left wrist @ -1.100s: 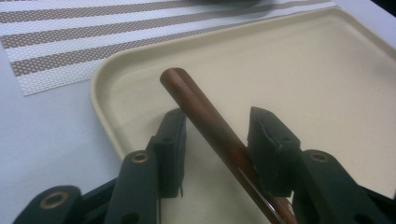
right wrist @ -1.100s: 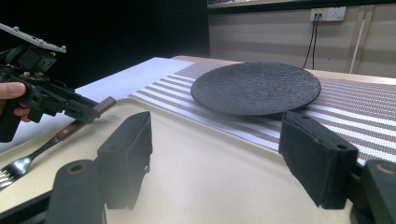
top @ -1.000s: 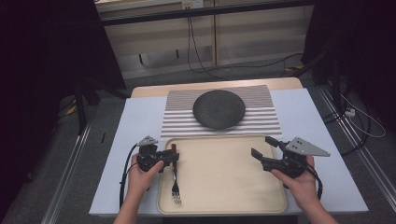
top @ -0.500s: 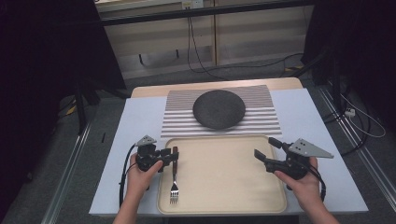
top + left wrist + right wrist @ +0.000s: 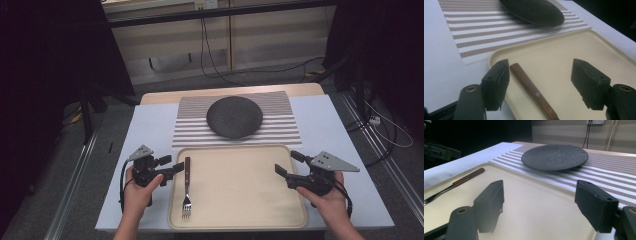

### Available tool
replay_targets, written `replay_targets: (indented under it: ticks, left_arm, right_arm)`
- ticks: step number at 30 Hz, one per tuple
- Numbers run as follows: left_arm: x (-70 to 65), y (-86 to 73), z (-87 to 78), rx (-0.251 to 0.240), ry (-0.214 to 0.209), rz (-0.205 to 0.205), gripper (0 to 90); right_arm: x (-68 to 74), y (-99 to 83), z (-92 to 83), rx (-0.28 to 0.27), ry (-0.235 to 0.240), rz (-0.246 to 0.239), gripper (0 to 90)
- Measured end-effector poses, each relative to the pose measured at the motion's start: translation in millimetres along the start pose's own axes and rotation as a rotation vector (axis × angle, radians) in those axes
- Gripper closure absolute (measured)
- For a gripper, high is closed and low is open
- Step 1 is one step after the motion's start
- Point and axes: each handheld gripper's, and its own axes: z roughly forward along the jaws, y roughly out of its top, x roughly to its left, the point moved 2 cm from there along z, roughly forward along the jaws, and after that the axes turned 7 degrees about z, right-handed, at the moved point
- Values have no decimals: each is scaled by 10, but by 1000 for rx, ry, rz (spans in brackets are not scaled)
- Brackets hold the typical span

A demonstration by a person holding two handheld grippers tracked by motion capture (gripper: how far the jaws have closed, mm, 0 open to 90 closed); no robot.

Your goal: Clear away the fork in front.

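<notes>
Right, my left hand-held gripper [image 5: 539, 85] is released w/ jaws astride the fork [image 5: 186, 186]: light, stiff, prob. slippery; I'd grab the wooden handle [image 5: 534, 92].

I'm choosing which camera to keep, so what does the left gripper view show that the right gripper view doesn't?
Left gripper view alone: the fork's wooden handle close up, with its rivets, lying between the open jaws of the left hand-held gripper. Right gripper view alone: the fork's prongs, a wall with a socket and cables. Both: the dark plate on the striped mat, and the beige tray.
</notes>
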Motion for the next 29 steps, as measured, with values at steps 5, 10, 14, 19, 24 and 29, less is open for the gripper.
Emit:
replay_targets:
  ticks: [5,10,14,19,24,29]
  left_arm:
    - [-17,22,-57,-26,-10,-4,230]
    - [-16,4,-125,-10,-5,21,189]
    - [7,-29,-233,-14,11,31,164]
    - [45,-117,-349,-9,28,34,144]
    - [63,-205,-354,-19,23,34,132]
    - [93,-206,-346,-27,31,30,118]
  right_arm:
    - [-33,-39,-83,20,-2,-13,232]
    - [-95,-64,-179,27,-12,-12,226]
    - [-161,-89,-262,32,-25,-12,220]
    - [-223,-144,-333,21,-28,6,216]
    - [-282,-189,-337,35,-32,20,204]
    - [-282,-185,-327,40,-20,21,195]
